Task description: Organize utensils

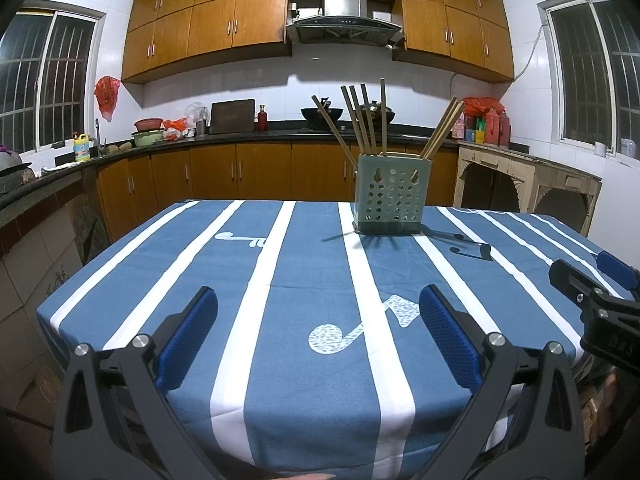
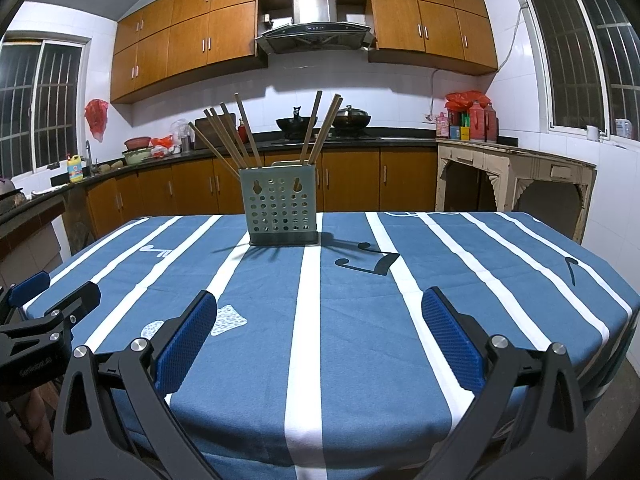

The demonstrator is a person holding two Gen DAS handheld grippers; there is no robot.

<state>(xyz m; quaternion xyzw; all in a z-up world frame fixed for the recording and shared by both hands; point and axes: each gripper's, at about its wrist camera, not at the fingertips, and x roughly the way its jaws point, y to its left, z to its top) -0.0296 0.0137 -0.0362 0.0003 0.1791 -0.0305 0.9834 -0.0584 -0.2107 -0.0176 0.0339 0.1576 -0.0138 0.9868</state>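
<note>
Chopsticks: a splayed bunch of wooden chopsticks (image 1: 362,120) stands upright in the utensil holder, ahead of both grippers and well apart from them; some lean left, some right.
Left gripper: the left gripper (image 1: 318,320) hovers over the near edge of the table with its blue pads spread wide and nothing between them; from here the holder sits ahead and a little to the right.
Tablecloth: a blue tablecloth (image 1: 304,264) with white stripes and music notes lies between the grippers and the holder; I see no loose utensil on the part that shows.
Utensil holder: the grey-green perforated utensil holder (image 2: 283,210) stands on the far side of the table, upright on its dark base.
Right gripper: the right gripper (image 2: 320,320) is just beside the left one, also spread wide and empty; from it the holder is ahead and slightly left.
Progress: every chopstick in view is already in the holder, so my guess is the sorting is finished, or nearly so.
Left to do: perhaps only straightening the bunch; whether anything lies outside the views I cannot tell.
</note>
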